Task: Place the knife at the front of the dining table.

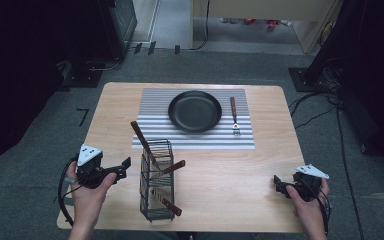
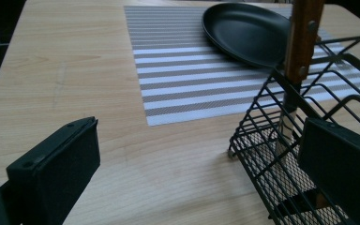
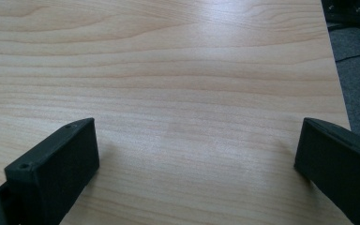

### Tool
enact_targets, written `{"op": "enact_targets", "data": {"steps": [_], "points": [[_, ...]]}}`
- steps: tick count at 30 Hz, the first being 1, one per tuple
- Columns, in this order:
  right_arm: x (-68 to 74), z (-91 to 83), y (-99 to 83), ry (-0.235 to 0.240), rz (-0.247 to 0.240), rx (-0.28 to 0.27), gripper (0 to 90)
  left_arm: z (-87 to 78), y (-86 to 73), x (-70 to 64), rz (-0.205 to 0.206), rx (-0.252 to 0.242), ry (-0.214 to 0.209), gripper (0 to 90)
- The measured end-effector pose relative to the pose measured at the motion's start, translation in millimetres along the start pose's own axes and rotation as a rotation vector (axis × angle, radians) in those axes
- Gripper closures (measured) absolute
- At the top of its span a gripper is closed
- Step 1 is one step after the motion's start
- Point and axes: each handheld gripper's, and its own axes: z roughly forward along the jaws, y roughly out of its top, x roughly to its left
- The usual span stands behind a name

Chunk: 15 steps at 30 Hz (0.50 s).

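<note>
A black wire basket [image 1: 156, 182] stands near the table's front, holding three wooden-handled utensils [image 1: 142, 139]. Its corner [image 2: 281, 154] and one brown handle [image 2: 302, 37] fill the right of the left gripper view. A black plate [image 1: 195, 110] lies on a striped placemat [image 1: 155, 102], with a wooden-handled fork [image 1: 234, 116] to its right. My left gripper [image 1: 125, 167] is open just left of the basket, nothing between its jaws. My right gripper [image 1: 277, 184] is open over bare wood near the front right edge.
The wooden table [image 1: 260, 160] is ringed by grey carpet. Cables [image 1: 330, 107] trail on the floor at the right. Dark equipment [image 1: 115, 25] stands behind the table at the left. Bare wood lies between the basket and my right gripper.
</note>
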Motion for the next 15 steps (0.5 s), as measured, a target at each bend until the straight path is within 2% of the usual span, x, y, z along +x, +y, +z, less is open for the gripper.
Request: {"op": "enact_targets", "data": {"steps": [2, 3, 9, 11, 15], "points": [[0.1, 0.2, 0.2, -0.005, 0.003, 0.0, 0.0, 0.7, 0.3, -2.0, -0.001, 0.004, -0.006, 0.0], [0.1, 0.3, 0.2, -0.006, 0.003, -0.001, 0.0, 0.0, 1.2, -4.9, -0.011, 0.001, -0.027, 0.0], [0.2, 0.2, 0.2, -0.007, 0.005, 0.0, 0.0, -5.3, 11.4, -12.1, -0.015, -0.033, -0.061, 0.1], [0.2, 0.2, 0.2, -0.007, 0.006, 0.0, 0.0, -3.9, 14.4, -15.3, -0.024, -0.038, -0.065, 5.0], [0.3, 0.2, 0.2, -0.007, 0.006, 0.0, 0.0, 0.4, 17.4, -21.4, -0.024, -0.031, -0.085, 6.8]]}}
